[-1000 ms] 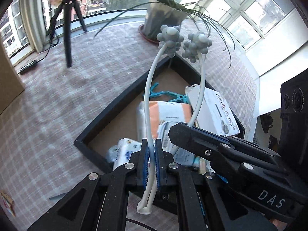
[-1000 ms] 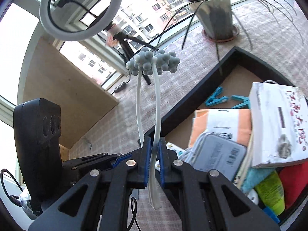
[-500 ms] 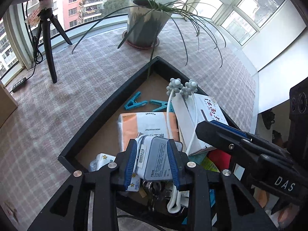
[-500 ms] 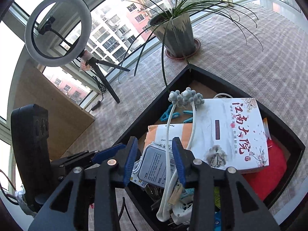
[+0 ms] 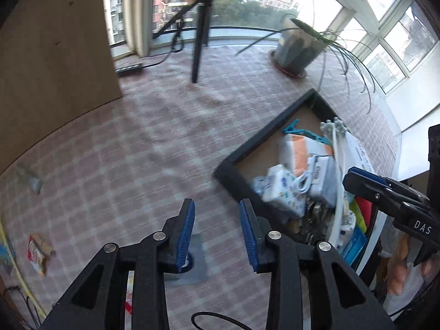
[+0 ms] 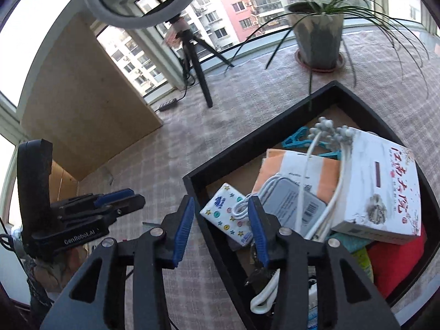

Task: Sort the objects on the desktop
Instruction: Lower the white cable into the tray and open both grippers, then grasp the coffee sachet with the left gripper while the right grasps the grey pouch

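Note:
A black tray (image 6: 247, 140) (image 5: 264, 137) sits on the checked tablecloth and holds many objects. A white massager with grey knobbed heads (image 6: 327, 132) (image 5: 334, 126) lies across them, over a grey power bank (image 6: 299, 203), an orange-and-white packet (image 6: 291, 165) and a white box with red lettering (image 6: 385, 187). A tissue pack with coloured stars (image 6: 228, 211) (image 5: 280, 192) lies at the tray's near corner. My left gripper (image 5: 217, 228) is open and empty over the cloth, left of the tray. My right gripper (image 6: 221, 228) is open and empty over the tray's near corner.
A potted plant (image 6: 319, 35) stands behind the tray. A tripod with a ring light (image 6: 192, 55) and a wooden panel (image 6: 88, 110) stand at the back left. A snack wrapper (image 5: 38, 253) and a grey square piece (image 5: 189, 264) lie on the cloth near my left gripper.
Both grippers, earlier shut on the white massager, have released it into the tray and opened. They have since pulled back, the left one swinging left over the cloth.

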### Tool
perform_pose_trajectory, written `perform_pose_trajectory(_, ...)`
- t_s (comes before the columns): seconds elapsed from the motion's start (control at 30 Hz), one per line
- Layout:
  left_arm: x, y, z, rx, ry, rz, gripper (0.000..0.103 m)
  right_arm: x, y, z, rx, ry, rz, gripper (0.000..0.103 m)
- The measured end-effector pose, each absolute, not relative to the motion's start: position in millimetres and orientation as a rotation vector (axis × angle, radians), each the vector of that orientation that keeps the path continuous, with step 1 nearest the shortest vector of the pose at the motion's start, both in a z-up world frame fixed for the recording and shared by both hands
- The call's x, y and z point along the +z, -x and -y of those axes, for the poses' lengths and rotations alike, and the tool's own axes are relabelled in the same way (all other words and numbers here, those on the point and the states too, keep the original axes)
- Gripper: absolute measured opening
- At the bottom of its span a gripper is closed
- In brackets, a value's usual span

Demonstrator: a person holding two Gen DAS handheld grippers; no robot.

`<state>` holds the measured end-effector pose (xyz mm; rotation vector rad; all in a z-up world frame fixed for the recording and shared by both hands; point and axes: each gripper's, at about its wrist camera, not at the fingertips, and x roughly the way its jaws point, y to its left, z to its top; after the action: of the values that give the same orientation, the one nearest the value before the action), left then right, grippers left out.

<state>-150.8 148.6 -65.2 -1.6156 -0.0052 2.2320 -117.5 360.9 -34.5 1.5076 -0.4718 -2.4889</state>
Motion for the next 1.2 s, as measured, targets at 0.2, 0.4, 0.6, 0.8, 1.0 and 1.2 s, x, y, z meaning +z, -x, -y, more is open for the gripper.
perform_pose_trajectory(0.2, -86.1, 128.1, -47.1, 2.331, 1.735, 0.147, 0.039, -56.2, 126.4, -297.2, -2.333, -1.564, 0.272, 0.058)
perform_pose_trajectory(0.4, -118.6, 93.1, 5.8, 2.340, 1.859, 0.274, 0.039, -86.8, 134.6, -244.6, -2.197, -1.645, 0.148, 0.058)
perform_pose_trajectory(0.6, -145.8, 75.6, 1.6, 2.305, 1.900, 0.338, 0.048, -113.3, 140.6, -200.4, -2.083, -1.730, 0.125, 0.059)
perform_pose_trajectory(0.8, -163.5, 76.0, -22.5, 2.319, 1.934, 0.255, 0.048, -138.0, 148.5, -172.9, -2.079, -1.800, 0.081, 0.059)
perform_pose_trajectory(1.0, -174.1, 76.3, -35.6, 2.331, 1.942, 0.215, 0.053, -151.8, 151.6, -155.9, -2.090, -1.823, -0.002, 0.059)
perform_pose_trajectory(1.2, -176.3, 73.8, -39.6, 2.357, 1.912, 0.185, 0.053, -159.3, 145.9, -149.4, -2.114, -1.790, -0.144, 0.042)
